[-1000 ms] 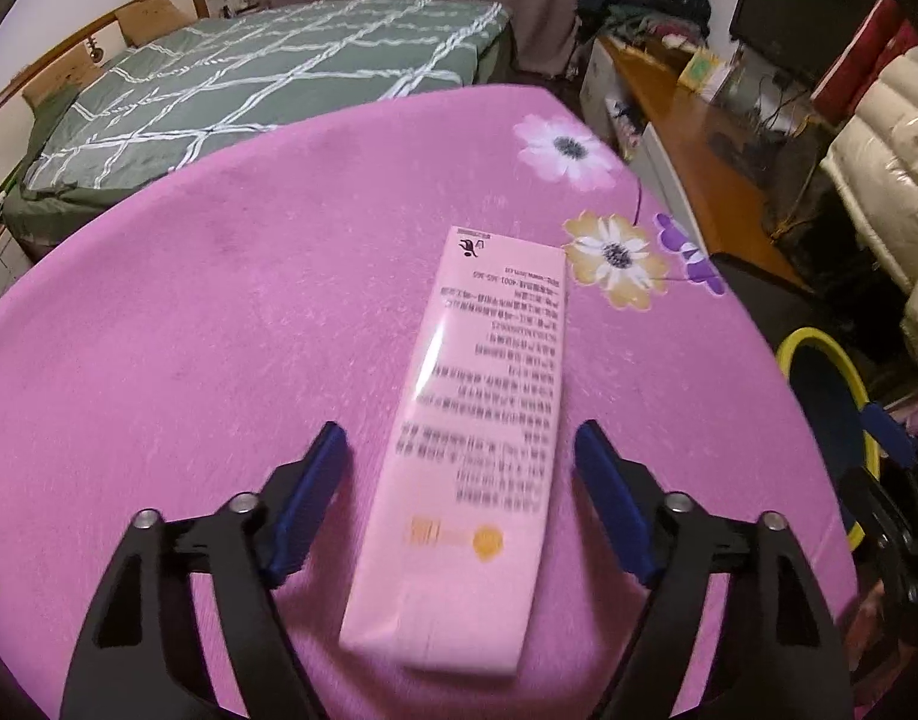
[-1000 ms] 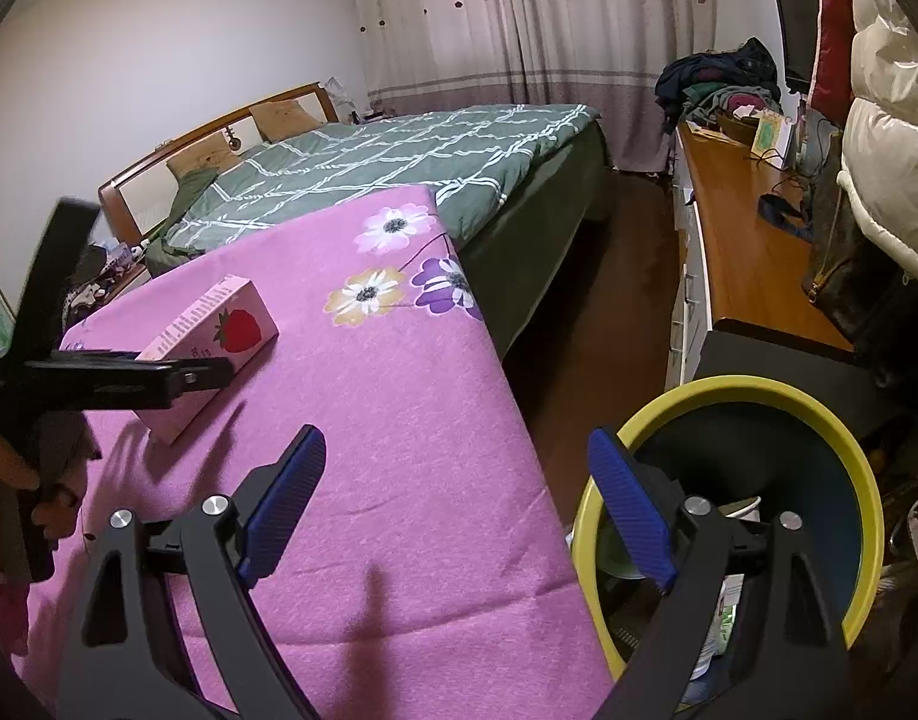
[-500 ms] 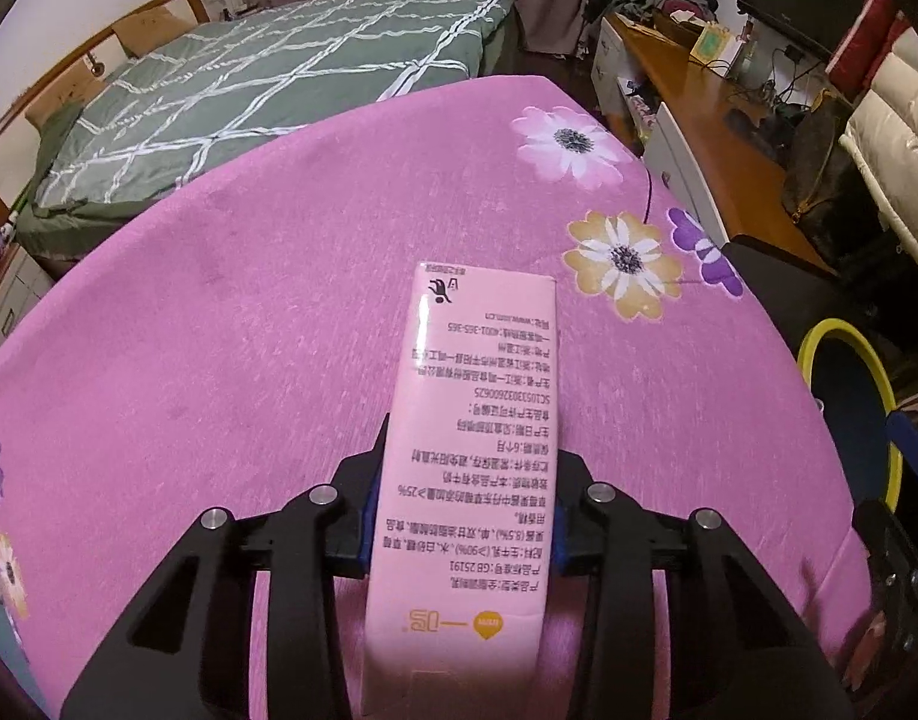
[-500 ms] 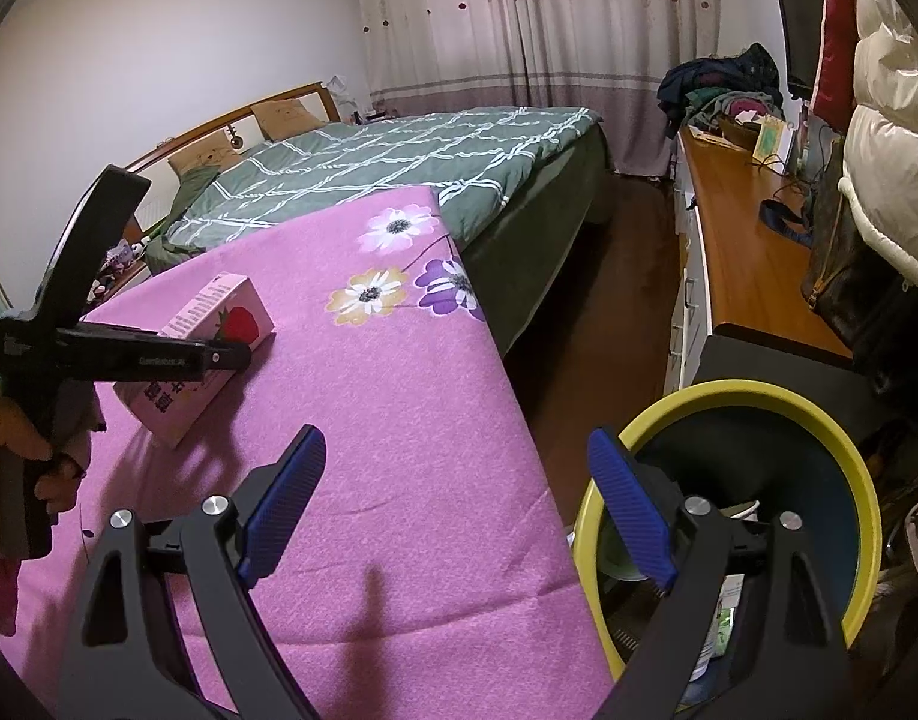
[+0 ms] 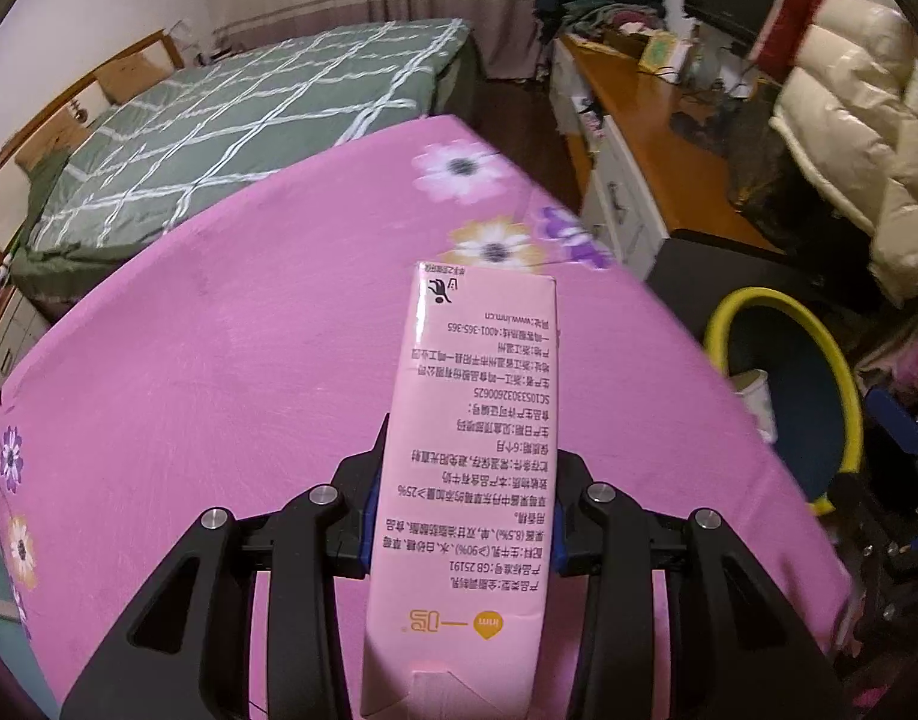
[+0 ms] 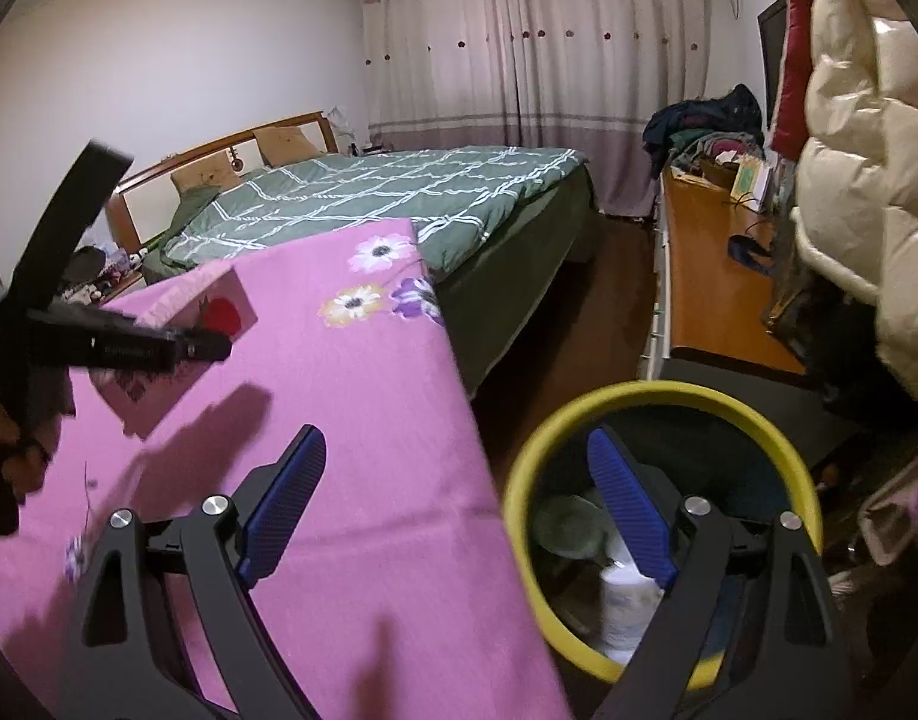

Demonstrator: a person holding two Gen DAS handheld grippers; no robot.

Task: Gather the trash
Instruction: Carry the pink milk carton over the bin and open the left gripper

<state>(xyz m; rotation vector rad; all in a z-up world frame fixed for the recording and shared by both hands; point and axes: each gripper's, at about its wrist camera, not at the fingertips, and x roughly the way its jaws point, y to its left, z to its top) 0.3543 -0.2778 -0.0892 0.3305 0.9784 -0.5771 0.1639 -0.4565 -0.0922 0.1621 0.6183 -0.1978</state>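
In the left wrist view, the pink carton (image 5: 477,456), long and printed with dark text, is clamped between the blue pads of the left claw (image 5: 462,519) and points forward over the pink flowered desk (image 5: 219,372). In the right wrist view, the right claw (image 6: 456,507) is wide apart and holds nothing, one finger over the desk edge and the other over the yellow-rimmed trash bin (image 6: 669,396), with paper waste inside. There the carton (image 6: 183,330) is seen raised above the desk at the left, blurred.

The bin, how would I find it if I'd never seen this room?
Find the pink flowered table. Look at the floor off its edge, beside the wooden dresser. The bin is the round dark tub with a bright yellow rim.
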